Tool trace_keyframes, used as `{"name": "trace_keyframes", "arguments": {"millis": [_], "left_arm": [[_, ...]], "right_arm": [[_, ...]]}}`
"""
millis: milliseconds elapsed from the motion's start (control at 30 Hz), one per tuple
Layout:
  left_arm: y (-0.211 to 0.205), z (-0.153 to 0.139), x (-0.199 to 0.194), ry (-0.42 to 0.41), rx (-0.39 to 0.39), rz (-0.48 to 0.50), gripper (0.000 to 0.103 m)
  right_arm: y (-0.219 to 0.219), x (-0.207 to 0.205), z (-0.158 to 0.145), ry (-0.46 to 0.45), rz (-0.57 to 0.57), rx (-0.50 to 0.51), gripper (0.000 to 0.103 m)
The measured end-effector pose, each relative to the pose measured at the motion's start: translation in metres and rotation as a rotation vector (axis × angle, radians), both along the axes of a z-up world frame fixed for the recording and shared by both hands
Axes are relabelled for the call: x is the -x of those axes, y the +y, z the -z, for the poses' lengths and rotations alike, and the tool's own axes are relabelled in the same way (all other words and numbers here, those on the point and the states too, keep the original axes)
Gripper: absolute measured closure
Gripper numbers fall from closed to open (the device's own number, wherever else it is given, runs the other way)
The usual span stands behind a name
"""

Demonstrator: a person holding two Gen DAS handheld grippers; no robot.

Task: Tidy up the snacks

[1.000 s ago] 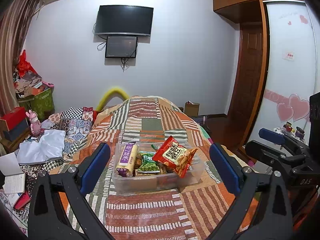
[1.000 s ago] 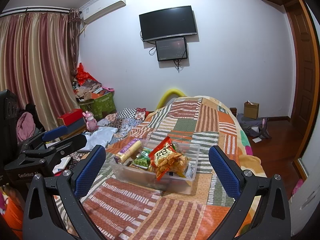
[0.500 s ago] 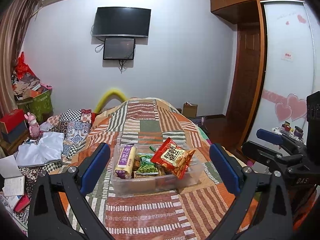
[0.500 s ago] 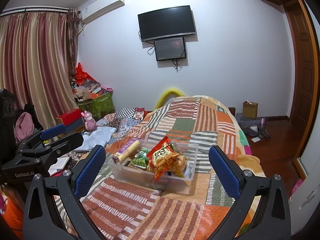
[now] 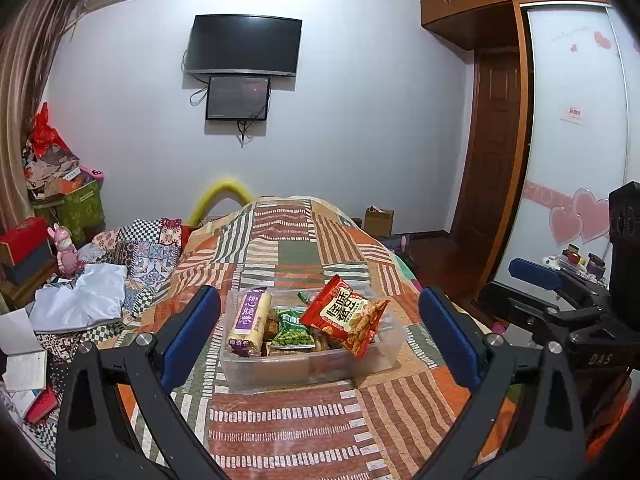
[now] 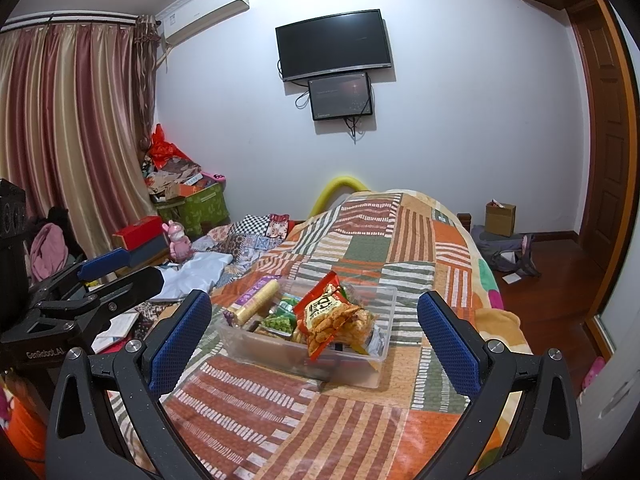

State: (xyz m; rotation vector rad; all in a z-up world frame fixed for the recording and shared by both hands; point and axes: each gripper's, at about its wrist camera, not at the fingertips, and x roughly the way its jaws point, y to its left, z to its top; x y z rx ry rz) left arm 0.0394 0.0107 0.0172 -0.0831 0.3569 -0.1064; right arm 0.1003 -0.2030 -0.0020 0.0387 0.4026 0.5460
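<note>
On a patchwork bedspread [image 5: 288,432], clear snack tub [image 5: 312,364], wall television [image 6: 334,44], both hand-held grippers spread, empty.

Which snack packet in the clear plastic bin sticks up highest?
The red crinkly chip bag, propped on the bin's right side; the purple-labelled roll and green pea packet lie lower.

"GenRobot.AI" marks the left claw [image 6: 102,280]; "DAS" the right claw [image 5: 560,280].

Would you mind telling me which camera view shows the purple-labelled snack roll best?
The left wrist view: the purple-labelled snack roll faces the camera, label readable, inside the clear bin. The right wrist view shows it obliquely, mostly its pale side, leaning over the bin's rim.
</note>
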Motion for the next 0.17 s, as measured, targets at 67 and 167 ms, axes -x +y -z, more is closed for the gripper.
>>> {"name": "trace_keyframes", "arguments": {"millis": [67,167], "left_arm": [[0.0013,0.0010,-0.0011,0.002,0.003,-0.004,0.002],[0.0022,0.0031,-0.0037,0.012,0.004,-0.008,0.002]], "right_arm": [[-0.0002,-0.0009,0.0017,0.002,0.002,0.001,0.000],[-0.0007,-0.0036,0.0043,0.011,0.003,0.002,0.000]]}}
